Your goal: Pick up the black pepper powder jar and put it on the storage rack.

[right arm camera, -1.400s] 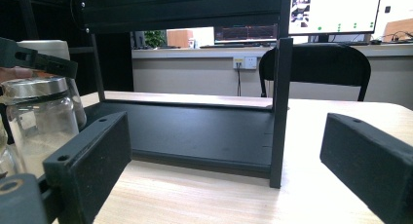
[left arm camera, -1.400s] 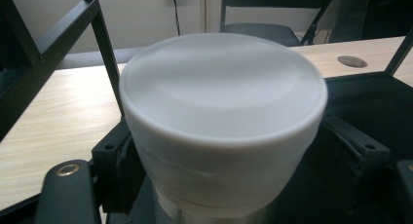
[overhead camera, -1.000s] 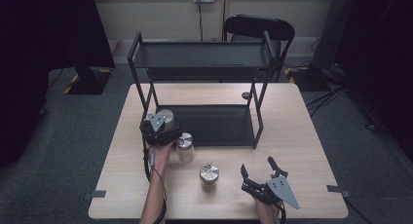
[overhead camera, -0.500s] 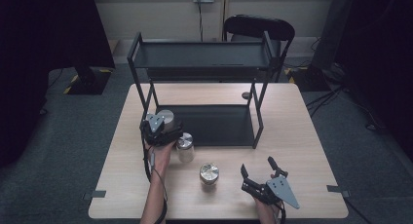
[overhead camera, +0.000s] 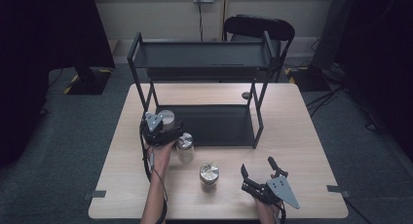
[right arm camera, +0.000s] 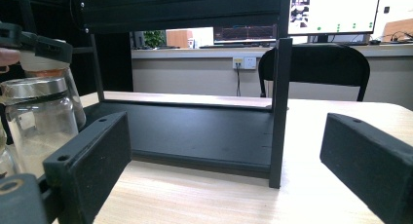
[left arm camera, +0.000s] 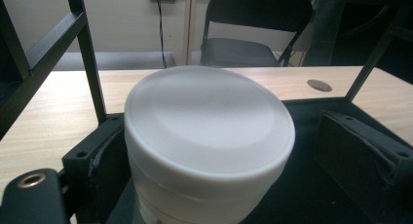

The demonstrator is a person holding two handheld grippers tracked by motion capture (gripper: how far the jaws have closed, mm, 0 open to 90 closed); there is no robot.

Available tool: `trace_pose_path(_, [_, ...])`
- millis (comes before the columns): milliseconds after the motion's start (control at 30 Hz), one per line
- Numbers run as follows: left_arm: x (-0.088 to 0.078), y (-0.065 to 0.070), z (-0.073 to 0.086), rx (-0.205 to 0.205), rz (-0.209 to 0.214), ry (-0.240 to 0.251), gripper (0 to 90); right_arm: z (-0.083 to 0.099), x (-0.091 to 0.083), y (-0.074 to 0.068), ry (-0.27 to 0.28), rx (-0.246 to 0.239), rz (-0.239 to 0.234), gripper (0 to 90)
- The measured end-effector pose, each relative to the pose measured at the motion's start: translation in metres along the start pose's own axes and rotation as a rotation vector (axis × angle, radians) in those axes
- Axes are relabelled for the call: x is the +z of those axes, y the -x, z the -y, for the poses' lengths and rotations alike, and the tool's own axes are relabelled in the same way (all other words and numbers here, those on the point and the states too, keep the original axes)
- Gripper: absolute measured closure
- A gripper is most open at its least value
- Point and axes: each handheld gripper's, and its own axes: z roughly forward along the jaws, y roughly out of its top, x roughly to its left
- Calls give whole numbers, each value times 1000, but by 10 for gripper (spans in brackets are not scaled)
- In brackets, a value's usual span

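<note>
Because the white-lidded jar (overhead camera: pixel 166 119) now stands on the front left corner of the rack's (overhead camera: pixel 204 61) lower shelf, your left gripper (overhead camera: pixel 163 129) is letting it go. In the high view the gripper sits right around the jar, and its jaws have just been opening with the jar between them. Your right gripper (overhead camera: pixel 257 166) rests low at the near right of the table (overhead camera: pixel 302 136), spread wide with nothing in it, apparently parked until needed. Two more jars wait on the wood: a glass jar (overhead camera: pixel 185 146) with a silver lid just beside your left hand, and a second jar (overhead camera: pixel 209 174) nearer you, whose shiny top looks crinkled, though it is too small to be sure.

In the left gripper view, the lid (left arm camera: pixel 209 121) is a smooth, matte white disc with a rounded edge and a shallow dish in its middle, sitting on a paler round body. The right-hand pad (left arm camera: pixel 360 146), flat black rubbery foam, stands clear of the jar. The other pad (left arm camera: pixel 97 156) lies close against its side, and I cannot tell whether it touches. That is a release, not a grip. The shelf under the jar is flat, dark and matte.

In the right gripper view, your two black jaws stand far apart over bare pale woodgrain. Beyond them rises a square black post (right arm camera: pixel 280 112) of the rack, and at the left edge is the clear glass jar (right arm camera: pixel 39 121), with something pale settled in its bottom.
</note>
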Motion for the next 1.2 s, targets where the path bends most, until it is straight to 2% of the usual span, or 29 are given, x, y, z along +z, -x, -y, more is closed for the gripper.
trace_pose_path(233, [-3, 1, -5, -2, 3, -8, 92, 0, 0, 0, 0, -2, 1, 33])
trace_pose_path(367, [-7, 6, -4, 8, -22, 6, 79, 0, 0, 0, 0, -2, 1, 33])
trace_pose_path(400, [-9, 6, -4, -6, -27, 16, 57, 0, 0, 0, 1, -3, 1, 33])
trace_pose_path(533, [-12, 3, -4, -3, -19, 26, 67, 0, 0, 0, 0, -2, 1, 33])
trace_pose_path(767, [-19, 7, -8, -1, -17, 51, 55, 0, 0, 0, 0, -2, 2, 33])
trace_pose_path(967, [-23, 9, -4, 10, -14, 64, 43, 0, 0, -1, 0, -3, 2, 33])
trace_pose_path(1100, [-26, 10, -1, 28, -10, 84, 29, 0, 0, -1, -1, -4, 2, 33])
trace_pose_path(1200, [-31, 11, 3, 23, 2, 110, 26, 0, 0, -1, 0, -3, 3, 33])
